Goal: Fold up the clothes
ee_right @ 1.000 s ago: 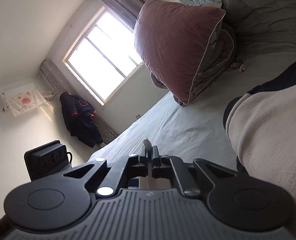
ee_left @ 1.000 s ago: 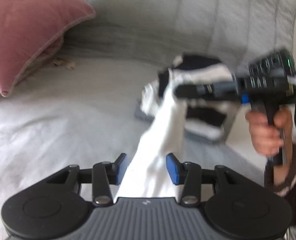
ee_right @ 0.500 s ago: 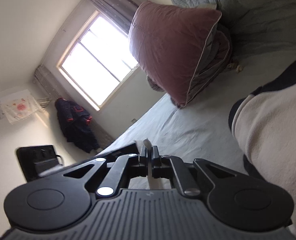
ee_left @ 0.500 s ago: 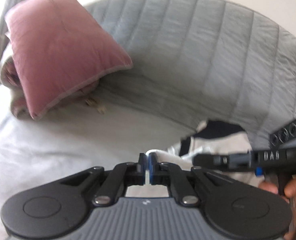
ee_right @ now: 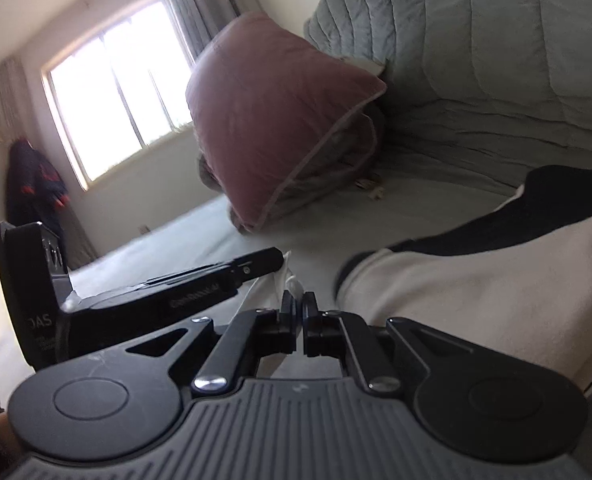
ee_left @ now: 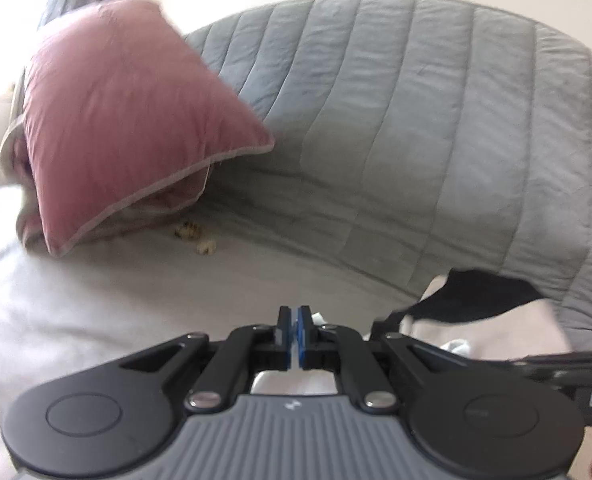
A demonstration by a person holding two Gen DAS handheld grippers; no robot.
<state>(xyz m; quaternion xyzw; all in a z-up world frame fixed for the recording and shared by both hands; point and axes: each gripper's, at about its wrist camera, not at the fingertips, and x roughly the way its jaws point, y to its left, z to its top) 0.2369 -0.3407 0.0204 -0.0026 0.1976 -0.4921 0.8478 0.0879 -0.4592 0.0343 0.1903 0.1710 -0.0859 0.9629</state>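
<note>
A cream and black garment (ee_right: 475, 280) lies on the bed to my right; it also shows in the left wrist view (ee_left: 487, 320). My left gripper (ee_left: 294, 320) is shut on a thin white edge of the garment, which hangs below the jaws. My right gripper (ee_right: 299, 308) is shut on another white edge of the same garment. The two grippers are close together; the left one's body (ee_right: 156, 292) shows to the left in the right wrist view.
A pink pillow (ee_left: 128, 128) leans on a folded grey quilt (ee_left: 415, 120) at the head of the bed. The grey bed sheet (ee_left: 96, 300) spreads below. A window (ee_right: 112, 100) and a hanging dark jacket (ee_right: 36, 184) are at the far wall.
My left gripper has closed on the white fabric and lifted it. Both grippers have risen and swung toward each other, now side by side with the garment held between them.
</note>
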